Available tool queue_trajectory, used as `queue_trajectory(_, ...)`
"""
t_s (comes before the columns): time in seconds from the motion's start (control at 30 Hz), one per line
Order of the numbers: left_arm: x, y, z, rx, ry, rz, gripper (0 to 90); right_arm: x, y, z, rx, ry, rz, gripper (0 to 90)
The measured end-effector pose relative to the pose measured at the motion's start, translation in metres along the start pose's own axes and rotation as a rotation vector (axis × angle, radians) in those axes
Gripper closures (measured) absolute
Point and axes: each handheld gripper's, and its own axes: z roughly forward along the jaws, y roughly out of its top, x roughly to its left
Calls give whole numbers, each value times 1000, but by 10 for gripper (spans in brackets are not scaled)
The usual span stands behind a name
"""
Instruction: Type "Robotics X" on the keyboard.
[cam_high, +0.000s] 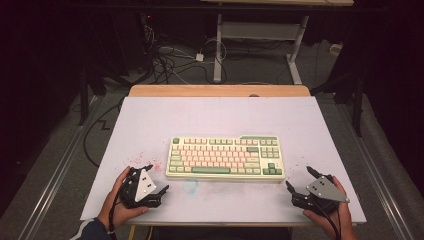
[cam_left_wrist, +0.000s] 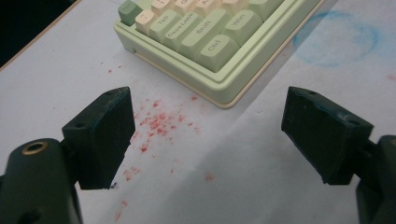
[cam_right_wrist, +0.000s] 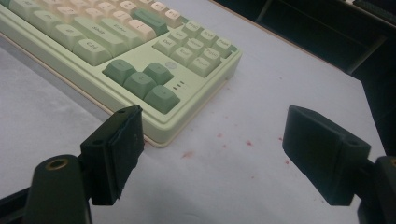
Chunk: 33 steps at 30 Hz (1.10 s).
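Keyboard (cam_high: 226, 158) lay between my grippers, long axis left to right; left gripper (cam_high: 156, 181) sat nearer its corner than right gripper (cam_high: 299, 180). Both stood wide open, empty.

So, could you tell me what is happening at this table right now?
A person holds a gripper in each hand, one on either side of a green and cream keyboard on the white table. The left gripper and right gripper both have their jaws open and empty, near the keyboard's front corners, touching nothing.
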Motion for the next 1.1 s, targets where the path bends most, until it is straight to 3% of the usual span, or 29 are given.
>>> queue_trajectory(0.1,0,4,-1,-20,-11,-30,162,0,-1,0,1,2,3,211)
queue_trajectory(0.47,2,3,2,-14,7,-21,179,1,-1,-3,1,-6,-15,212)
queue_trajectory(0.57,2,3,3,-7,9,-25,179,0,-1,-2,9,-7,3,212)
queue_trajectory(0.73,4,11,7,-15,3,-41,179,-1,2,2,7,5,7,212)
queue_trajectory(0.97,8,18,19,25,-6,-50,179,-6,11,9,10,2,23,222)
queue_trajectory(1.1,10,27,24,1,-11,-65,188,-8,18,12,4,9,39,244)
